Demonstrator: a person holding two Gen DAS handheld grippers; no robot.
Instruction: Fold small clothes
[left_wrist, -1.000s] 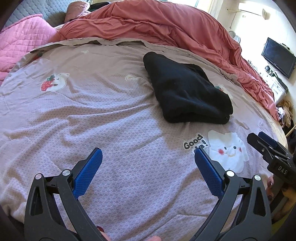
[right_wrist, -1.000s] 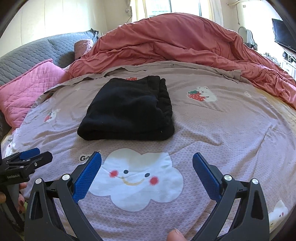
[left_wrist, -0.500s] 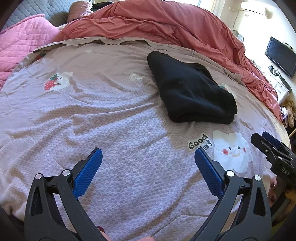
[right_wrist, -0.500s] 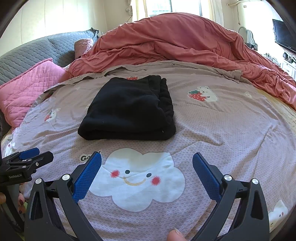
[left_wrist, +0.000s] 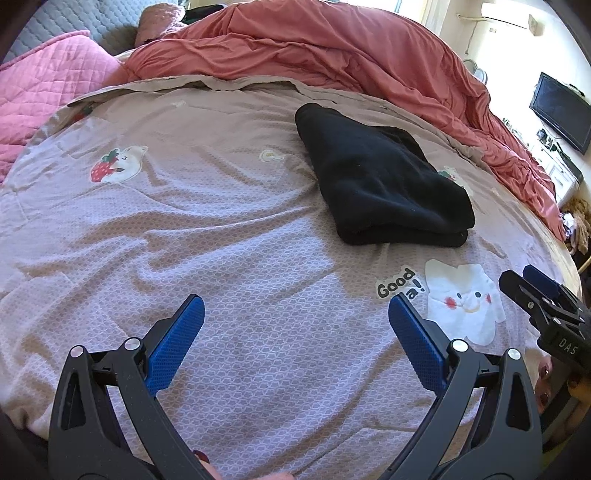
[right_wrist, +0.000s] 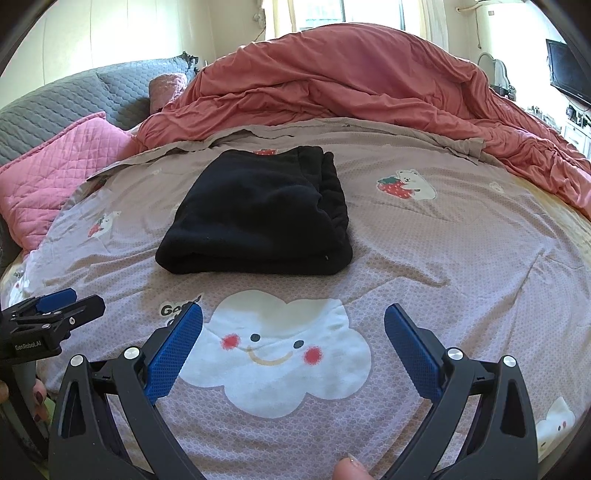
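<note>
Right wrist view: mauve bedsheet (right_wrist: 461, 258) with cartoon prints, rumpled coral duvet (right_wrist: 351, 81) behind, 1 pink quilted pillow (right_wrist: 55, 173) at left, 1 TV (right_wrist: 569, 70) on the wall. 1 black folded garment (right_wrist: 258, 214) mid-bed, above the cloud print (right_wrist: 280, 347). 2 grippers: right gripper (right_wrist: 293, 345) spread wide, empty; left gripper (left_wrist: 295, 338) equally wide, gripping nothing.

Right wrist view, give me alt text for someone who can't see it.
A folded black garment lies on a mauve cartoon-print bedspread, beyond the open, empty right claw. The left claw enters at the left edge; a rumpled coral duvet lies behind.
</note>
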